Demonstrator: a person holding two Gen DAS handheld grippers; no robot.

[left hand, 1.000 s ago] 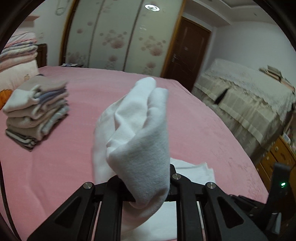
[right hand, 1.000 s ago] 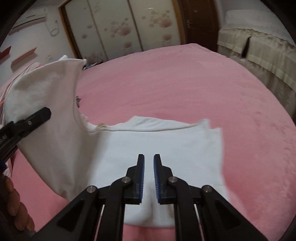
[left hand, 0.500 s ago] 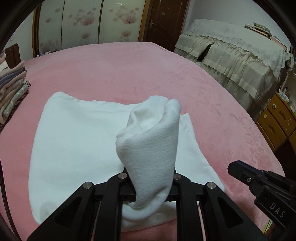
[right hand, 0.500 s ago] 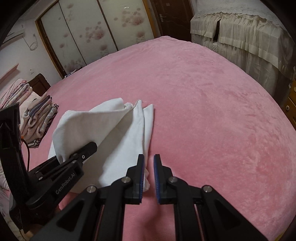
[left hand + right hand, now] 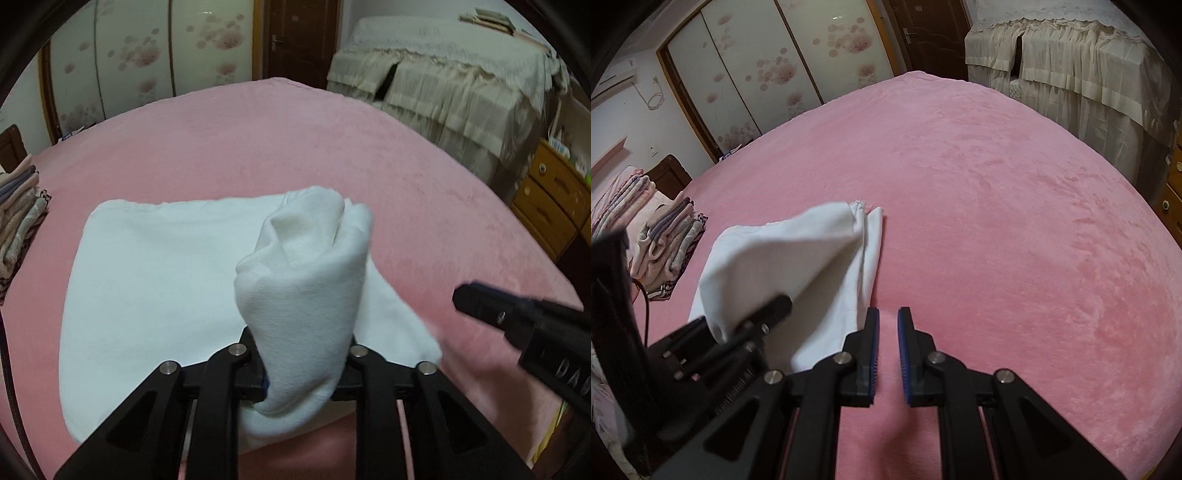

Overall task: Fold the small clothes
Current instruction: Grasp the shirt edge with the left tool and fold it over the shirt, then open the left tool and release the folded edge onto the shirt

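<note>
The white garment [image 5: 155, 280] lies folded flat on the pink bed [image 5: 295, 147], filling the centre and lower left of the left wrist view. One bunched corner of it rises as a thick roll in the middle of that frame, and the left hand-held gripper [image 5: 301, 373] has this roll between its fingers at the bottom centre. Its jaws have just been opening, with the cloth still between them; whether the pads still press on the fabric is hidden by the fabric itself, so I cannot tell.

In the right wrist view the same garment [image 5: 798, 266] sits at centre left, its raised corner running down into the left hand-held gripper [image 5: 753, 325] at the lower left. The right hand-held gripper [image 5: 888, 350] is at the bottom centre, just right of the garment's edge, its blue-padded fingers [image 5: 873, 354] nearly together with only a thin gap and nothing in it, over bare pink bed.

A stack of folded clothes [image 5: 668, 251] rests on the bed at the left edge. A wardrobe with flowered sliding doors [image 5: 783, 70] stands in the upper left, and a cream-draped piece of furniture [image 5: 1071, 62] in the upper right
</note>
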